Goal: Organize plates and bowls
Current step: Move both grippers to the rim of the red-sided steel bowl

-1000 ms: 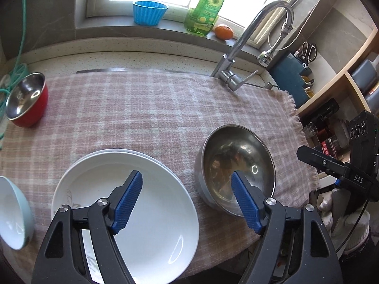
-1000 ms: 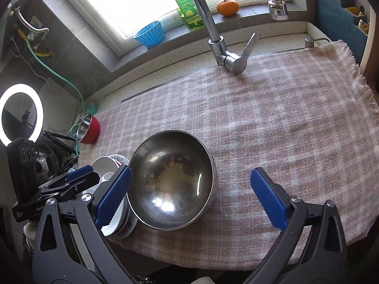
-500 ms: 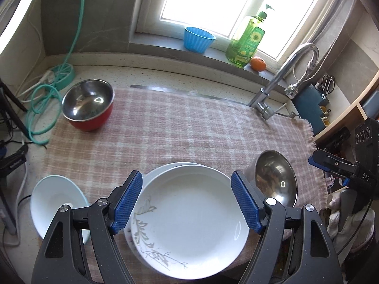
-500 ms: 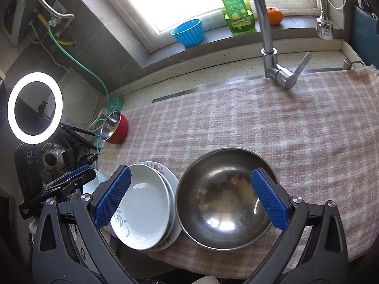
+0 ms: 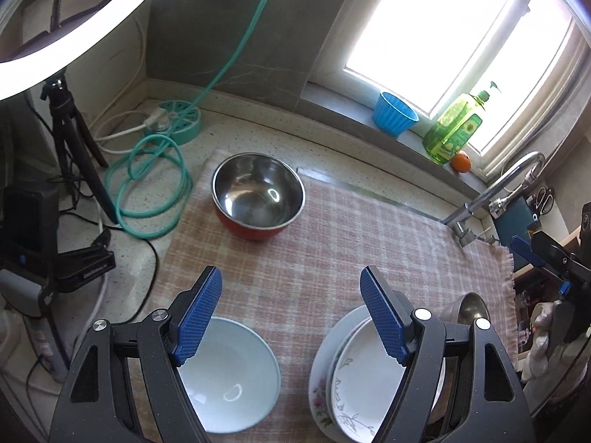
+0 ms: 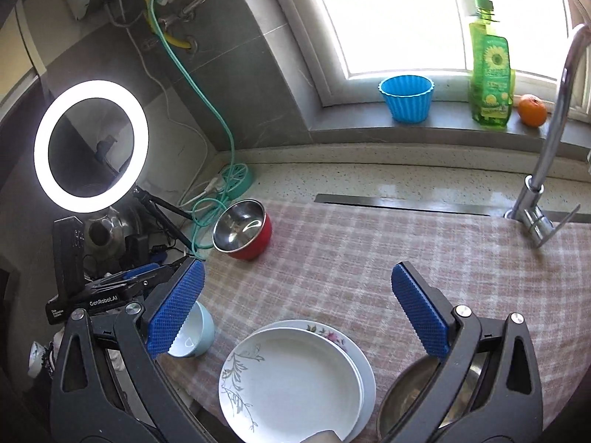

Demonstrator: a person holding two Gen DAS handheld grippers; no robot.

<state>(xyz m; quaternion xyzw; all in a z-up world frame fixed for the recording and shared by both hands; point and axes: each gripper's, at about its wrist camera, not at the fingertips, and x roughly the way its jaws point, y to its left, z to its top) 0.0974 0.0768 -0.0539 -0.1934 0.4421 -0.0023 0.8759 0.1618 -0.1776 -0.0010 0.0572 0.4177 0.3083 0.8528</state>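
Left wrist view is showing the left claw [image 5: 290, 317], jaws wide and holding nothing, having swung away from the large steel bowl [image 5: 469, 308], which is now peeking out behind its right finger. Below its left finger is lying a pale blue ceramic bowl [image 5: 236, 373]; under its right finger, the stacked white floral plates [image 5: 354, 380]; ahead, the red steel-lined bowl [image 5: 258, 195] on the checked pink cloth [image 5: 332, 240] covering the desk. The right claw [image 6: 295, 306], equally wide and empty, is hovering above the plates. Both seem to be turning toward the smaller bowls, probably to nest them next.

Left gripper [image 5: 290, 317] and right gripper [image 6: 295, 310] apparently empty, agape
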